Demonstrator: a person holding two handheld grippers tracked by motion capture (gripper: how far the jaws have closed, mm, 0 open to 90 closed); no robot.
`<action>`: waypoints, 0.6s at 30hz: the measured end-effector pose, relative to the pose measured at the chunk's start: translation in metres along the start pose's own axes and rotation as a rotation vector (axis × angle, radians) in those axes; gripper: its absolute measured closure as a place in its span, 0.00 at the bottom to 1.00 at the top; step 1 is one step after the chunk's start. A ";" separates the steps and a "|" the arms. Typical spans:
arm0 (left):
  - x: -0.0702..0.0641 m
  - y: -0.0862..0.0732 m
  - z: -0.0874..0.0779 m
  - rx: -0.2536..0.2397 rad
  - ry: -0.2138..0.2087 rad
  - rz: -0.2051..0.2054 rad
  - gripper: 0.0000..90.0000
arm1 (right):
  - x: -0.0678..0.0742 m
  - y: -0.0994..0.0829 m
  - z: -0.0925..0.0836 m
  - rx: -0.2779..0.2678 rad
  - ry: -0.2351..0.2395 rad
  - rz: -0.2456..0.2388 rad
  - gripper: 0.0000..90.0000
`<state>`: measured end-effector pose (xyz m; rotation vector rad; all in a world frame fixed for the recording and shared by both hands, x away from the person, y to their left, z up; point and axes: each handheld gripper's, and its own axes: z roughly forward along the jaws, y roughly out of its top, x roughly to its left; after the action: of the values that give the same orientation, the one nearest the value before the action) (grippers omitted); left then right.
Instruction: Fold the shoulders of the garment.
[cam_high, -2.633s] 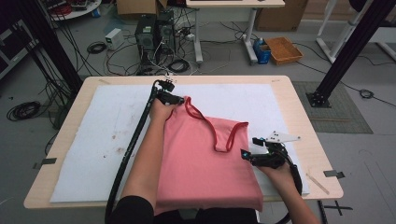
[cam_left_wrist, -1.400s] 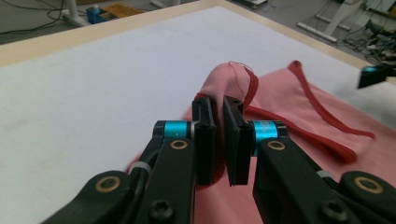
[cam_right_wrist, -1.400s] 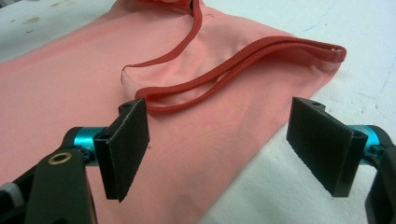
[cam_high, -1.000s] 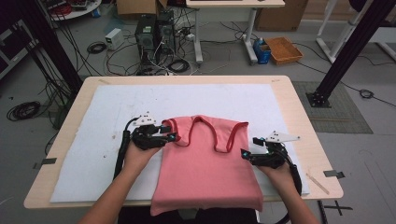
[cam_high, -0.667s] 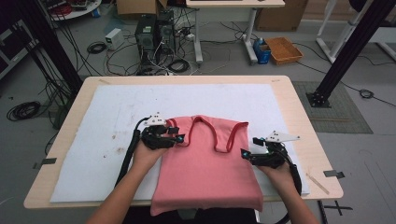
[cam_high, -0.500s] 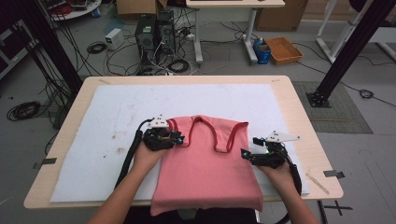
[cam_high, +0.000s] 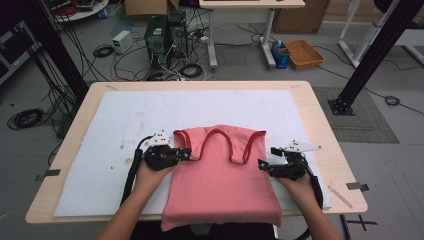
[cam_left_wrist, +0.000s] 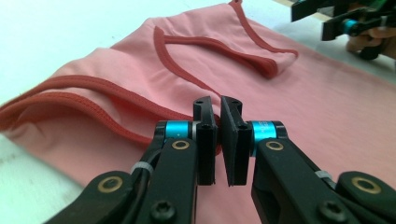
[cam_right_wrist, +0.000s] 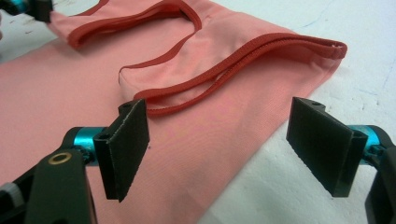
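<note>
Now left gripper (cam_left_wrist: 217, 140) pinches pink top (cam_left_wrist: 303, 116).

Plenty of open white mat (cam_high: 150, 115) on the far half of the table (cam_high: 320, 125), so passing there is easy. Near side is tighter: the pink top (cam_high: 222, 185) fills the middle, with the left gripper (cam_high: 182, 154) and right gripper (cam_high: 264, 166) flanking it.

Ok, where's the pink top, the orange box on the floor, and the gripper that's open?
Pink fabric tank top (cam_high: 225, 185), high view, flat middle of its body.
Orange plastic box (cam_high: 303, 53), high view, its inside.
Right gripper (cam_right_wrist: 224, 144), right gripper view, midway between its open pads.
</note>
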<state>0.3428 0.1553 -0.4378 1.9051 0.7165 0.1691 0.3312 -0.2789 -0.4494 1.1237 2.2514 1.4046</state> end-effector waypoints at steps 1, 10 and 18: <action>-0.002 -0.003 -0.001 0.004 -0.009 -0.011 0.94 | 0.000 0.000 0.000 0.002 -0.001 0.005 0.23; -0.005 -0.014 -0.003 0.064 0.014 -0.013 0.86 | 0.001 0.000 0.000 0.005 -0.001 -0.001 0.23; -0.002 -0.011 -0.009 0.030 0.043 -0.039 0.49 | 0.000 0.000 0.000 0.001 0.007 -0.003 0.23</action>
<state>0.3331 0.1637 -0.4428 1.9196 0.7891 0.1762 0.3309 -0.2789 -0.4491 1.1178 2.2580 1.4079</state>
